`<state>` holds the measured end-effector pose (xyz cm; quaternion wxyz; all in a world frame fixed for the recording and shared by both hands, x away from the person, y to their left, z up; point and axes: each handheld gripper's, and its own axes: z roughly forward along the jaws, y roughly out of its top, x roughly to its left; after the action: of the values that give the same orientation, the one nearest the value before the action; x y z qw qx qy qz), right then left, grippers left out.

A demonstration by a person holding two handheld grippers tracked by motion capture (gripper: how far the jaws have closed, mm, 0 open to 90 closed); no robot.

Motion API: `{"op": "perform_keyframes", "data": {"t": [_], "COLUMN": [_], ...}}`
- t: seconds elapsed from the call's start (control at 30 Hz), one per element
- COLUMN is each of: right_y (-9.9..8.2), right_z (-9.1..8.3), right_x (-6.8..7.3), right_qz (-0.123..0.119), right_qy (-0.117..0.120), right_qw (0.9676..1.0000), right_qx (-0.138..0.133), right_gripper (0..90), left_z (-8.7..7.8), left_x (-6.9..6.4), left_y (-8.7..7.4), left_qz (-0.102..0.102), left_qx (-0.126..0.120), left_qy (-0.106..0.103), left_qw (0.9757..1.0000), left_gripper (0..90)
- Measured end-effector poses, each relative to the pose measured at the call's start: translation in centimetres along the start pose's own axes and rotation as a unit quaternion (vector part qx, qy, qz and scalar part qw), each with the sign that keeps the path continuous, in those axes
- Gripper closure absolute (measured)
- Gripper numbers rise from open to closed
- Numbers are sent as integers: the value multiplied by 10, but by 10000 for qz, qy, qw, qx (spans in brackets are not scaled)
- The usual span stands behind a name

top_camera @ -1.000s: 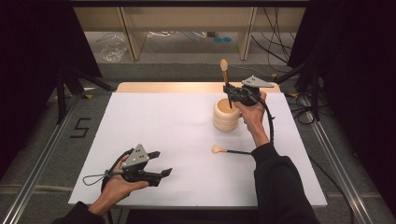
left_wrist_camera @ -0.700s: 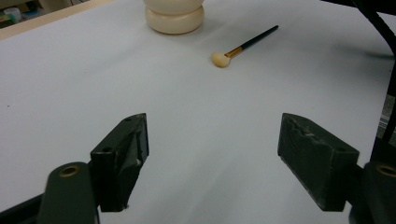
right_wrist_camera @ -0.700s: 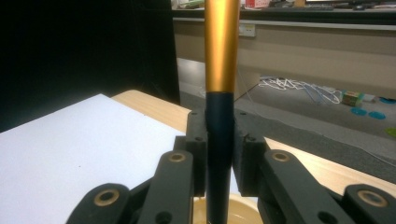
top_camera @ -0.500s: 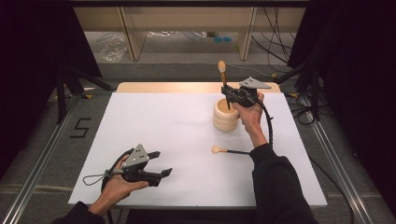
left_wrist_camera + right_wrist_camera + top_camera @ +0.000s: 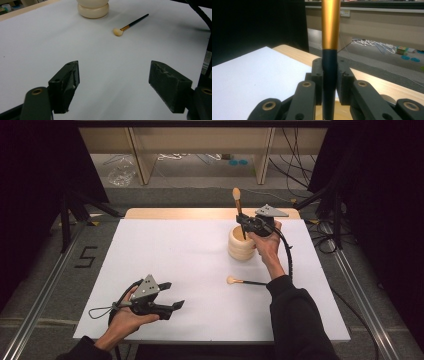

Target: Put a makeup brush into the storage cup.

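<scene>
Makeup brush [image 5: 238,210]: upright in ribbed cream holder [image 5: 241,244]. Second brush [image 5: 246,281]: flat on white surface [image 5: 170,250], nearby.

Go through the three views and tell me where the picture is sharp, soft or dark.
High view: the white sheet is evenly lit, the surroundings fall into black. Left gripper view: the open jaws look soft up close, the lying brush is fairly sharp with a faint shadow. Right gripper view: the held brush is sharp with a sheen on its gold band; the left background is black.
</scene>
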<state>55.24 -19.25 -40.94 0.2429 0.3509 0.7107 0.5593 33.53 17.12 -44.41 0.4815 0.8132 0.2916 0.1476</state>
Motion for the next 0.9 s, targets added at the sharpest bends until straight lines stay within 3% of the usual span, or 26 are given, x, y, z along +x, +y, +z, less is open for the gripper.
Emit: {"op": "perform_keyframes", "data": {"t": [0.17,0.2,0.33,0.4,0.5,0.57,0.6,0.63,0.9], "right_y": [-4,-4,-7,-9,-11,-13,-14,-15,-18], "right_z": [0,0,-1,-2,-2,-1,-2,-2,-2], "right_x": [0,0,0,1,-1,-1,0,-1,-2], "right_qz": [20,-17,-64,20,-70,-53,65,-41,-4], "right_qy": [12,-15,6,17,-30,-24,43,-24,-23], "right_qw": [10000,10000,10000,9999,9999,10000,9999,9999,9999], "right_qx": [70,45,6,121,67,52,101,92,151], "right_gripper": [795,794,794,794,794,794,794,794,794], "left_z": [0,0,0,0,1,1,1,1,1], "left_x": [0,-1,-1,0,0,0,0,0,0], "left_y": [0,0,0,0,0,0,0,0,0], "left_qz": [18,-113,-57,14,7,6,2,9,-15], "left_qx": [7,11,37,45,51,55,58,63,39], "left_qy": [-4,9,-7,-19,-52,-55,-58,-55,-38], "left_qw": [10000,9999,10000,10000,10000,10000,10000,10000,10000], "left_gripper": [249,249,249,249,248,248,248,248,248]}}
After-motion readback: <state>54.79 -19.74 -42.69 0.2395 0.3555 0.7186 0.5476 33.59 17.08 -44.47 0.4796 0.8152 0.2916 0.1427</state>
